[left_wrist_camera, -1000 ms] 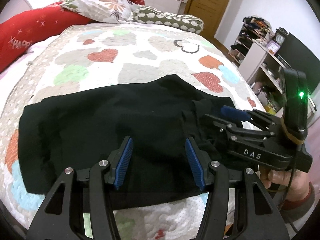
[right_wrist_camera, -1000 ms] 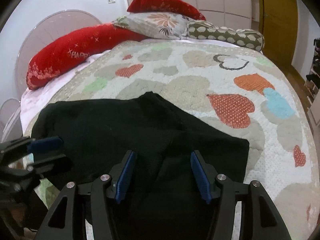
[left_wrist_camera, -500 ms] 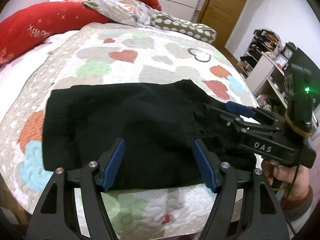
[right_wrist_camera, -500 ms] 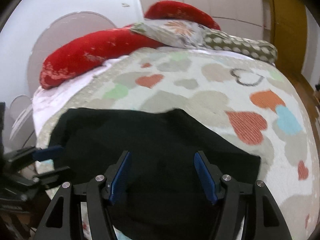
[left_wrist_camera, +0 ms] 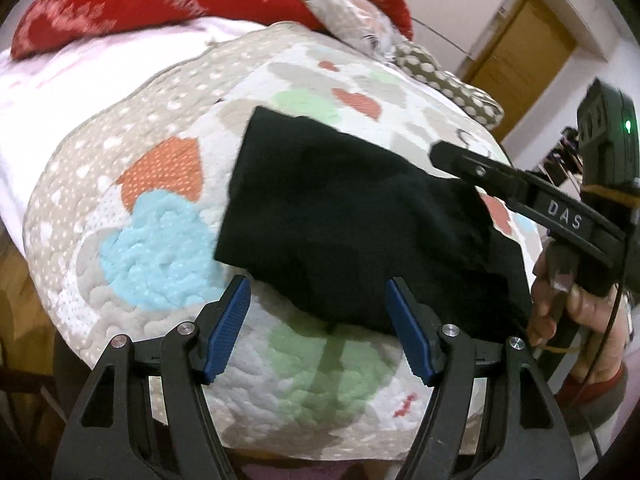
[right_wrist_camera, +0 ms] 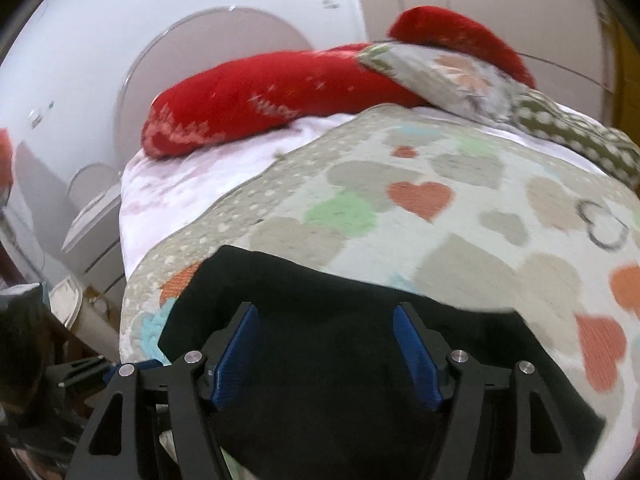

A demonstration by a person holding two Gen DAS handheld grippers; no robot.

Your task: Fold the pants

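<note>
The pants lie as a dark, already folded bundle on the quilt, near the bed's front edge. The left gripper is held with its jaws wide, nothing between them, just short of the bundle's near edge. The right gripper is held above the cloth; its jaws have just been opening further and stand wide, and no fabric is seen pinched by the pads, though the black cloth fills the gap behind them. In the left view its finger is seen crossing over the bundle's far right side, carried by a hand.

The step in hand is judged to be a re-grip for the next fold. It is done well if both layers are caught at an edge or corner, not a single top layer, and if the two grips are placed at matching points on one side. The cloth should be lifted only a little, carried across evenly, and laid down flat so that edges are aligned and no slack is bunched underneath.
</note>
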